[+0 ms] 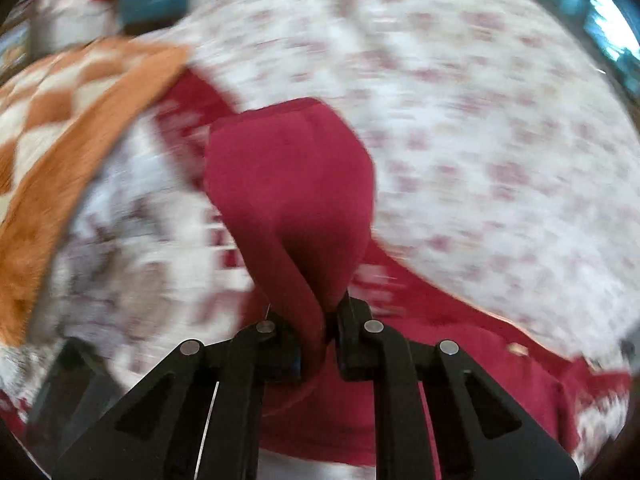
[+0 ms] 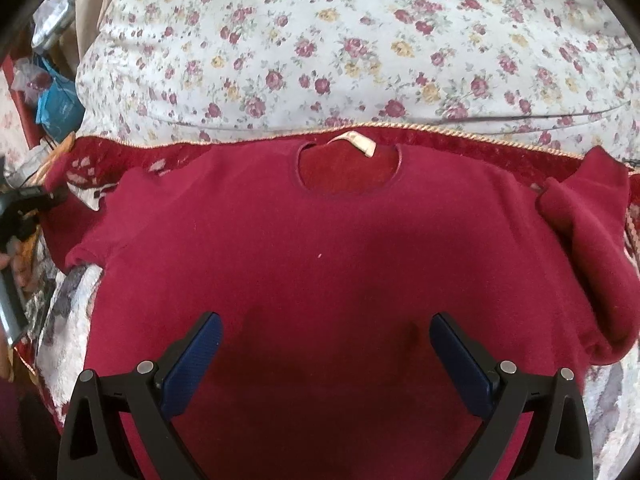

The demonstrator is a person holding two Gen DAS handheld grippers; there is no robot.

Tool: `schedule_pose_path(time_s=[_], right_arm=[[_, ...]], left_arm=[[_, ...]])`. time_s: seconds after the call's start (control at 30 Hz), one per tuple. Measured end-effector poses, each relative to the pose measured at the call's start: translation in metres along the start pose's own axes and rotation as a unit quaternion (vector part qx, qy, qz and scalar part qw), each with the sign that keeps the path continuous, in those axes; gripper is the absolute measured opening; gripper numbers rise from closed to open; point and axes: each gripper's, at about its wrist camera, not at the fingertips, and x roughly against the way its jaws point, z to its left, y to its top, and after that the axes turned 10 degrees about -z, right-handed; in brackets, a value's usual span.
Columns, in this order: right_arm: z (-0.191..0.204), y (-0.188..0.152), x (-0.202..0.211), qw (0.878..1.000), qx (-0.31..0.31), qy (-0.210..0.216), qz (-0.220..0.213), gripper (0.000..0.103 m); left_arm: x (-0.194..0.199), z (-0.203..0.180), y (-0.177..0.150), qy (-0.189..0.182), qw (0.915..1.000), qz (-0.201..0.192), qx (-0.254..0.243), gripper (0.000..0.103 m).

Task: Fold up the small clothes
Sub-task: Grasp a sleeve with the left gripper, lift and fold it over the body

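Observation:
A small dark red sweater [image 2: 320, 240] lies flat, front up, with its neck opening [image 2: 348, 172] and white label [image 2: 358, 142] at the far side. My right gripper [image 2: 326, 332] hovers open over the lower body of the sweater, with nothing between its blue pads [image 2: 192, 364]. One sleeve [image 2: 592, 240] lies bent at the right edge. In the blurred left wrist view, my left gripper [image 1: 320, 320] is shut on a pinched fold of the red sleeve [image 1: 288, 176], which rises from the jaws in a loop.
The sweater rests on a red patterned blanket with cord trim [image 2: 480, 128], with a floral sheet [image 2: 320, 40] beyond it. An orange checkered cloth [image 1: 60, 120] lies at the left. Bags and clutter [image 2: 56, 100] sit at the far left edge.

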Motion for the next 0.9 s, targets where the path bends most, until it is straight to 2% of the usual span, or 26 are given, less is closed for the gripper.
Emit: schedule_pose_path(time_s=[0.1, 0.2, 0.33, 0.43, 0.47, 0.53, 0.6, 0.63, 0.67, 0.73, 0.77, 0.83, 0.9], right_arm=[[-0.007, 0.007, 0.009, 1.0, -0.004, -0.005, -0.016, 0.103], [-0.017, 0.014, 0.019, 0.999, -0.015, -0.011, -0.033, 0.103], [-0.036, 0.024, 0.028, 0.998, -0.03, -0.026, -0.045, 0.103], [-0.055, 0.031, 0.037, 0.996, -0.044, -0.05, -0.057, 0.103], [-0.059, 0.032, 0.039, 0.995, -0.049, -0.056, -0.061, 0.103], [-0.073, 0.035, 0.044, 0.994, -0.068, -0.063, -0.066, 0.103], [-0.085, 0.036, 0.046, 0.992, -0.089, -0.061, -0.067, 0.103], [-0.087, 0.036, 0.047, 0.991, -0.095, -0.059, -0.067, 0.103], [-0.088, 0.035, 0.046, 0.991, -0.099, -0.058, -0.065, 0.103], [-0.088, 0.035, 0.043, 0.992, -0.101, -0.055, -0.059, 0.103], [-0.087, 0.035, 0.041, 0.992, -0.101, -0.053, -0.057, 0.103], [-0.083, 0.033, 0.039, 0.993, -0.101, -0.041, -0.054, 0.103], [-0.077, 0.032, 0.034, 0.993, -0.101, -0.025, -0.052, 0.103]], left_arm=[[0.008, -0.064, -0.009, -0.056, 0.9977, 0.007, -0.037, 0.011], [0.005, -0.116, -0.029, -0.1, 0.9923, 0.033, -0.065, 0.011], [-0.01, -0.173, -0.081, -0.126, 0.9835, 0.078, -0.103, 0.011], [-0.023, -0.194, -0.12, -0.139, 0.9751, 0.13, -0.114, 0.012], [-0.028, -0.199, -0.133, -0.14, 0.9704, 0.152, -0.125, 0.019], [-0.03, -0.203, -0.15, -0.152, 0.9603, 0.184, -0.145, 0.03], [-0.017, -0.2, -0.151, -0.163, 0.9554, 0.182, -0.165, 0.031], [-0.008, -0.198, -0.148, -0.168, 0.954, 0.179, -0.173, 0.035], [0.007, -0.193, -0.139, -0.179, 0.9523, 0.173, -0.177, 0.046], [0.028, -0.178, -0.127, -0.195, 0.9509, 0.163, -0.177, 0.059], [0.04, -0.168, -0.12, -0.196, 0.9522, 0.151, -0.18, 0.06], [0.061, -0.146, -0.108, -0.174, 0.9584, 0.119, -0.192, 0.06], [0.073, -0.122, -0.099, -0.135, 0.9665, 0.082, -0.202, 0.06]])
